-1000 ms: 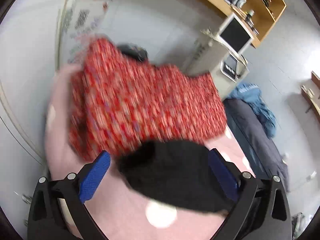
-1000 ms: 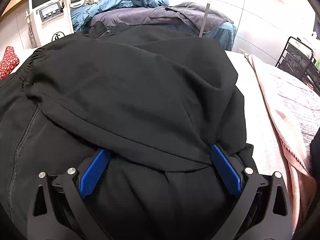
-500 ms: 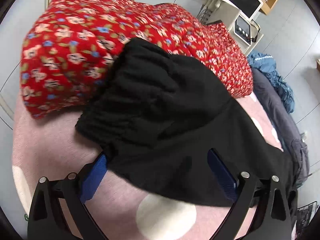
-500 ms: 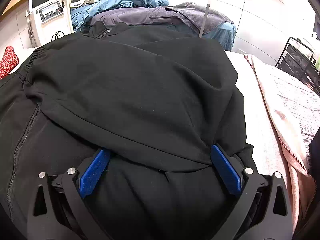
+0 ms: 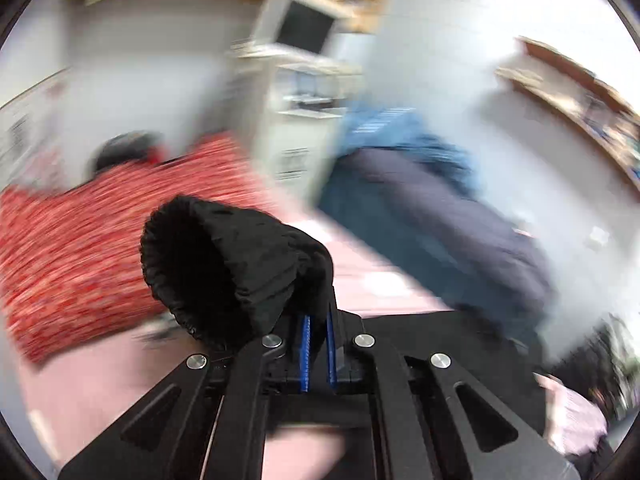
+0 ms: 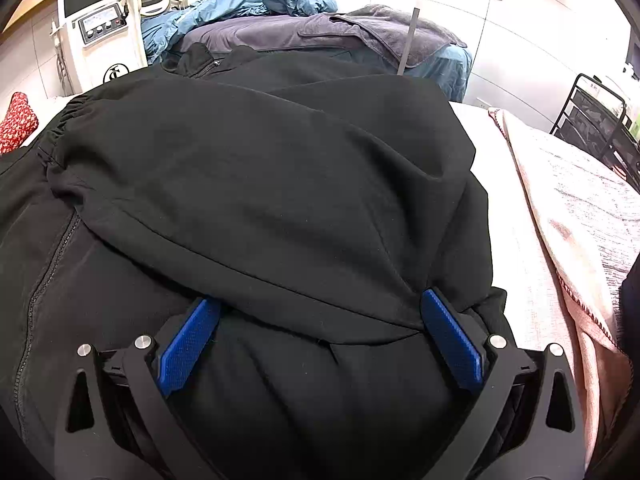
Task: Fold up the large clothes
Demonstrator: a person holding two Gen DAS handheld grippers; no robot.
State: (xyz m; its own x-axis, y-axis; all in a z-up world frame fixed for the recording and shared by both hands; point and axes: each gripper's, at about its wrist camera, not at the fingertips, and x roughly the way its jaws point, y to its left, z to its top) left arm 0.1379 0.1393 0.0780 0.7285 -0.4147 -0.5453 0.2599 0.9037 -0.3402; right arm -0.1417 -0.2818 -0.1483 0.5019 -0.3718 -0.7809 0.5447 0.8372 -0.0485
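A large black jacket (image 6: 260,184) lies spread on a pink bed cover (image 6: 516,240), one sleeve folded across its body. My right gripper (image 6: 320,336) is open, its blue fingers (image 6: 188,344) resting on the jacket's near part with black cloth between them. In the blurred left wrist view my left gripper (image 5: 318,316) is shut on the jacket's elastic sleeve cuff (image 5: 224,268) and holds it lifted above the bed.
A red floral cushion (image 5: 100,232) lies to the left on the bed. A white machine with a screen (image 6: 96,20) stands behind. A second bed carries a grey blanket (image 6: 320,32) and a blue jacket (image 6: 240,4). A black wire rack (image 6: 596,120) stands at the right.
My left gripper has closed on the sleeve cuff, lifted it and swung fast to the right. The right gripper and the jacket body have stayed still.
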